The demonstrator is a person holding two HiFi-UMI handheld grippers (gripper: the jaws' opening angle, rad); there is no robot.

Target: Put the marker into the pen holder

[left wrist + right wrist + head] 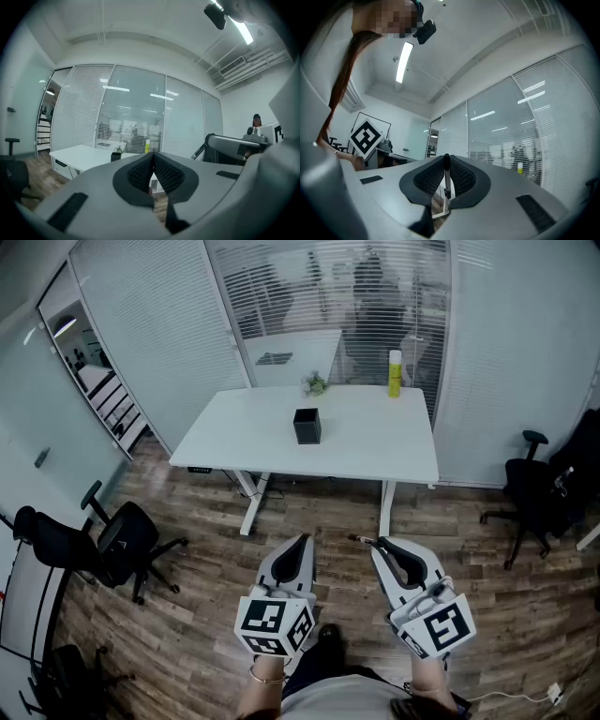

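Observation:
A black square pen holder (307,425) stands near the middle of the white table (375,451), far ahead of both grippers; it shows small in the left gripper view as the pen holder (116,156). My right gripper (379,544) is shut on a thin black-tipped marker (446,180), whose end sticks out left of the jaws as the marker (361,540). My left gripper (304,540) is shut with nothing between its jaws. Both hang over the wood floor, short of the table's near edge.
A yellow bottle (395,373) and a small plant (315,383) stand at the table's far edge. Black office chairs sit at the left (103,540) and right (534,486). Glass walls with blinds (319,287) close off the room behind the table.

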